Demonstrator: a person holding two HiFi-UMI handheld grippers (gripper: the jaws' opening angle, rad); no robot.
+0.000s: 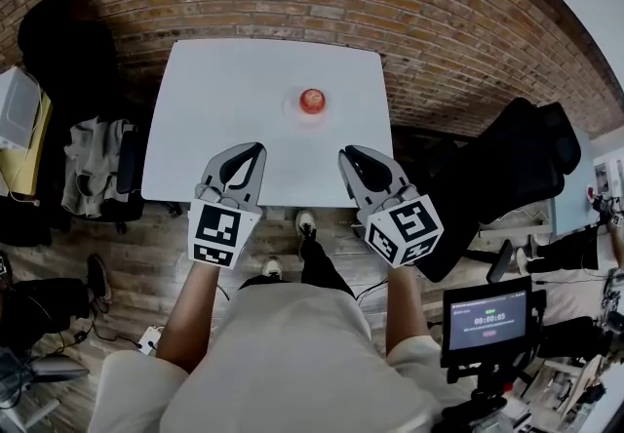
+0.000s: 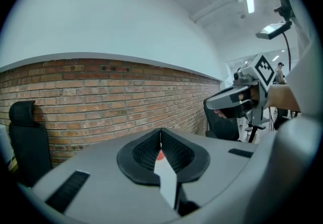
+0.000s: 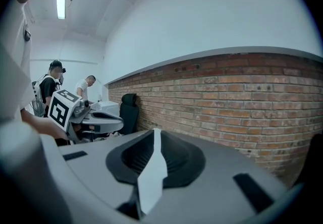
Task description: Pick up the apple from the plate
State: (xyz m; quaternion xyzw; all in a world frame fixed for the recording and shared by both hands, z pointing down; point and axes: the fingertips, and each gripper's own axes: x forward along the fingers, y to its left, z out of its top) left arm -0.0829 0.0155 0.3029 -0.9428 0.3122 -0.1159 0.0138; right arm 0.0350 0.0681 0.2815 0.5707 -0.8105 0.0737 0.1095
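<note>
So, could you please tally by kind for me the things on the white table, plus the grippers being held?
Apple: 1
Plate: 1
Grippers: 2, the left gripper and the right gripper
Total: 4
</note>
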